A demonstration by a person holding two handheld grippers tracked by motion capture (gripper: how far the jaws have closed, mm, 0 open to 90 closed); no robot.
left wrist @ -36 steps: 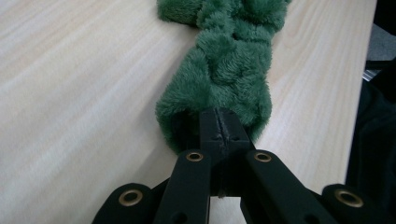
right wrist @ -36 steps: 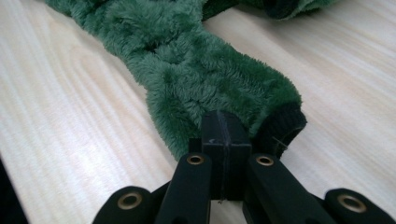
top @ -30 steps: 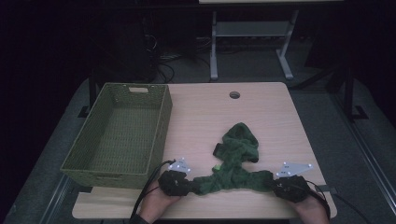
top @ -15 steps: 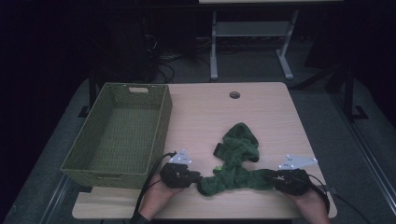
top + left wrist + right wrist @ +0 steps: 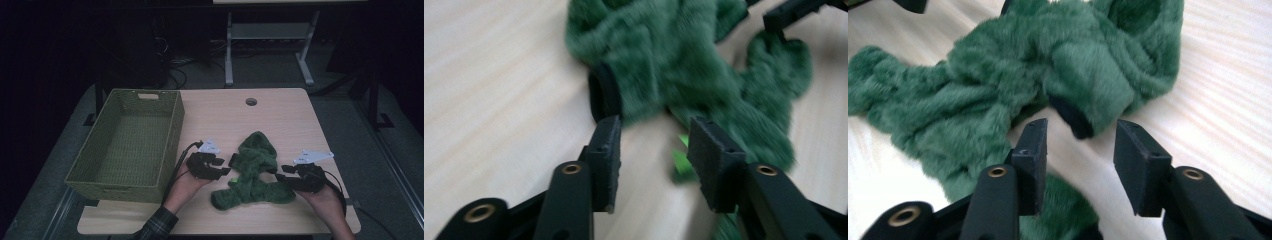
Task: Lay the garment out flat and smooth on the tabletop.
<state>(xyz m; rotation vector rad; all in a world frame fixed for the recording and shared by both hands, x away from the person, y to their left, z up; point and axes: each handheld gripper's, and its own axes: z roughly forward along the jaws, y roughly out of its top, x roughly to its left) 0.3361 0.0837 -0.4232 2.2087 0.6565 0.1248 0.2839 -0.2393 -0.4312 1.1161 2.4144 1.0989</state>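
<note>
1. Left gripper view: the left gripper (image 5: 653,150) has just been opening, and nothing sits between its jaws now; a black cuff (image 5: 602,95) of the green fleece garment (image 5: 684,65) lies just beyond its left jaw, free of the pads.
2. Right gripper view: the right gripper (image 5: 1079,152) has also just been opening, released, with only bare table between its jaws and the other dark cuff (image 5: 1070,117) lying just ahead of them.
3. High view: a second ago both grippers were down on the garment's two ends at the near edge; now each hand (image 5: 187,185) has lifted off and drawn slightly apart from the cloth.
4. The garment lies crumpled on the wooden table (image 5: 280,107), between the grippers, near the front edge.
5. The woven green basket (image 5: 172,127) stands empty at the left.
6. Judgement: the garment has been set down and let go; folding or moving it calls for a fresh grip.
</note>
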